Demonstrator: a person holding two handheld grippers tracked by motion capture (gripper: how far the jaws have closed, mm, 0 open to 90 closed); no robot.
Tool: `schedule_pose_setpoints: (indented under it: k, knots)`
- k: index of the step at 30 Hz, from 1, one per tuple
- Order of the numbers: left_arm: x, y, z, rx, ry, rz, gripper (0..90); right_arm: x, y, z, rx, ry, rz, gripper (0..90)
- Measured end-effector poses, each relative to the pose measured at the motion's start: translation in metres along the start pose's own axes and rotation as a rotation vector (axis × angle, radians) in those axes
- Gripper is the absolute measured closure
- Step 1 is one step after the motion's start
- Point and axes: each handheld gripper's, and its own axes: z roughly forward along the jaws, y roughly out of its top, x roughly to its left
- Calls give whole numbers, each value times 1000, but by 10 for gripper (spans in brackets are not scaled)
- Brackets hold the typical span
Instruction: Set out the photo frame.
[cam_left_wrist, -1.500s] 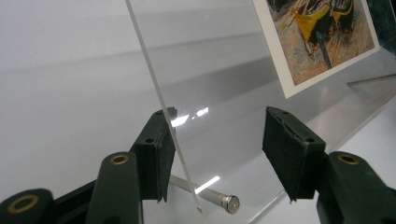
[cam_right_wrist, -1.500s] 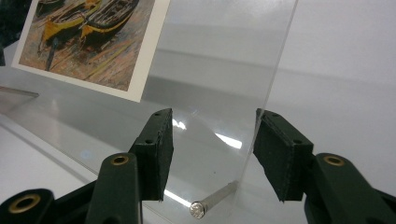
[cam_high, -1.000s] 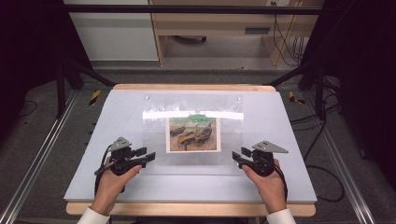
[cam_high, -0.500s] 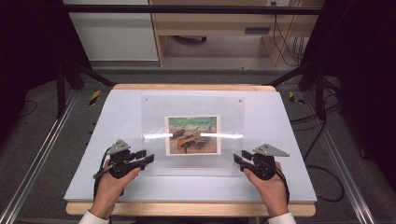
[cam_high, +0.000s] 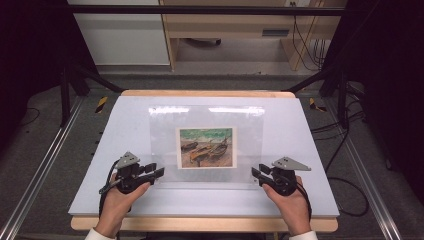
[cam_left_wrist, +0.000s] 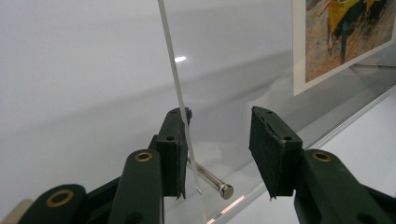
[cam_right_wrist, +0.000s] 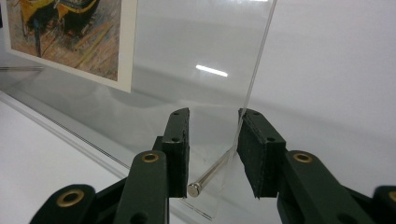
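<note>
Clear acrylic picture frame (cam_high: 206, 145) holding a boat print (cam_high: 206, 147): tilted up earlier, you now have it lowered towards the white table (cam_high: 125, 120). Your left gripper (cam_high: 155, 173) and right gripper (cam_high: 256, 172) have just been closing; each straddles a lower corner by a metal standoff pin (cam_left_wrist: 210, 176), seemingly not yet clamped.

Grey floor (cam_high: 45, 145) w/ cables, wood bench (cam_high: 225, 30) behind, dark sides.

Glossy clear acrylic frame (cam_high: 207, 145), matt paper print (cam_high: 206, 147), shiny metal pin (cam_left_wrist: 209, 176)

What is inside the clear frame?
A boat picture sits inside the clear frame, visible through the front pane. A metal pin crosses near each lower corner. The picture's back, and anything behind it, is covered.
</note>
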Motion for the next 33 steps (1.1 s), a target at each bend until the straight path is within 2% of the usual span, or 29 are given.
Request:
schedule_pose_setpoints:
  k: [19,33]
  knots:
    - [-2,-3,-2,7,5,24,578,1,-4,-3,9,2,-3,672]
    - [-4,-6,-3,16,4,34,580,2,-6,-5,15,-2,-24,683]
